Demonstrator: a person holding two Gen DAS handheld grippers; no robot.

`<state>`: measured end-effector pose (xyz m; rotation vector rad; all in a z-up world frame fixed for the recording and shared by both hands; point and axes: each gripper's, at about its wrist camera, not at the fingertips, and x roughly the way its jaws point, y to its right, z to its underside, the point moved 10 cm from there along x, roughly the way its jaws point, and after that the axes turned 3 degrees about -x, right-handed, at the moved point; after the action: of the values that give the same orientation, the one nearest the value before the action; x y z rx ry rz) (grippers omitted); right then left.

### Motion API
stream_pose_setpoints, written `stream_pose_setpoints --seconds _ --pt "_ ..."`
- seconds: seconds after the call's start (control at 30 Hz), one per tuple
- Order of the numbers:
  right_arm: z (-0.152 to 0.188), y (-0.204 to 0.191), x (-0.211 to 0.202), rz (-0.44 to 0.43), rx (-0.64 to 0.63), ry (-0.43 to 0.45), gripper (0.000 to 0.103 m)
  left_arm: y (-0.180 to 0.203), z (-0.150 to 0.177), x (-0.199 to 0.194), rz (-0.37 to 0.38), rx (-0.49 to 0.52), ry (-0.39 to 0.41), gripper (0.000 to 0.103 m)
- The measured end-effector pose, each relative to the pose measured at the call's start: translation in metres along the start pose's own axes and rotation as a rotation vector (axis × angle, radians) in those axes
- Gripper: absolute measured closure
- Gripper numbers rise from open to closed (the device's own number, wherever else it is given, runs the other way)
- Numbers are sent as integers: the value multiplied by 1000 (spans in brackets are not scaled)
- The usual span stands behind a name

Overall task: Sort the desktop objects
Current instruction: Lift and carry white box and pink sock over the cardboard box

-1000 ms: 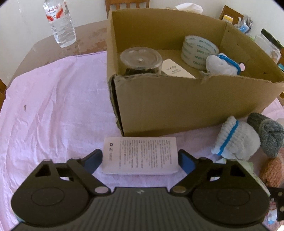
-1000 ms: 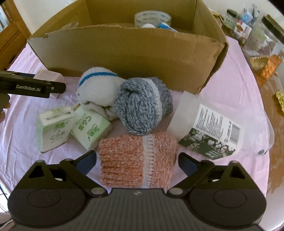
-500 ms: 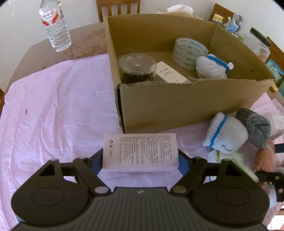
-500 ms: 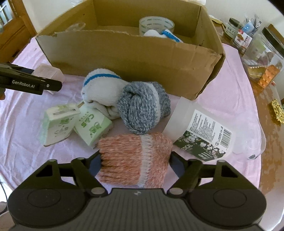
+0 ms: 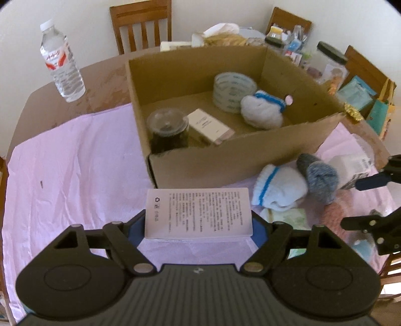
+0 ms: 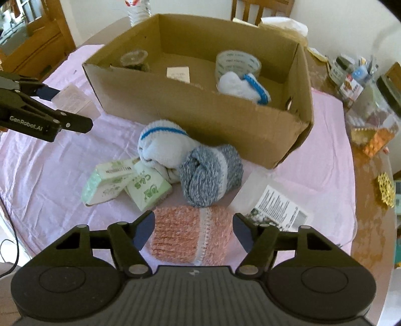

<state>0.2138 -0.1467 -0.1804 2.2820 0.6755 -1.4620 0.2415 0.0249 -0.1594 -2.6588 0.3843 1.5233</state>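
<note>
My left gripper is clamped on the white printed box, low in the middle of its frame, just before the near wall of the cardboard box. My right gripper is clamped on the pink knitted roll, bottom centre. To the left the lilac cloth lies bare up to the water bottle in the upper left; wooden chairs stand behind.

water bottle: cut off by top edge | plastic container: partly hidden behind grey sock
</note>
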Motion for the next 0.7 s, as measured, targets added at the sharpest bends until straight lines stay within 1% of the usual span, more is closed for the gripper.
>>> stream_pose_setpoints --seconds 0.1,0.2,0.23,0.27,0.33,0.37,0.4,0.5,0.6,0.7 --pt "-3 1 -8 -16 -3 9 31 6 -5 -6 19 23 11 22" --pt "-4 5 -16 -15 -9 23 31 13 -8 -7 35 45 19 22" --pt "-3 7 -16 -20 4 24 25 15 -8 -7 44 48 17 22" --pt "-2 7 -13 -29 22 14 11 17 -8 -7 49 51 15 22" --pt "3 7 -9 -45 52 12 0 20 -7 -7 58 56 13 22" --pt "4 4 -5 -50 51 13 0 21 -7 -7 64 56 10 22" --pt "7 3 1 -51 47 -3 0 22 -6 -7 68 57 6 22" --pt "14 0 18 -28 50 -40 0 22 -6 -8 71 62 4 22" --pt "11 -3 29 -2 27 -36 1 22 -6 -9 74 62 2 22" --pt "11 -4 40 5 19 -50 3 22 -6 -10 78 62 3 22"
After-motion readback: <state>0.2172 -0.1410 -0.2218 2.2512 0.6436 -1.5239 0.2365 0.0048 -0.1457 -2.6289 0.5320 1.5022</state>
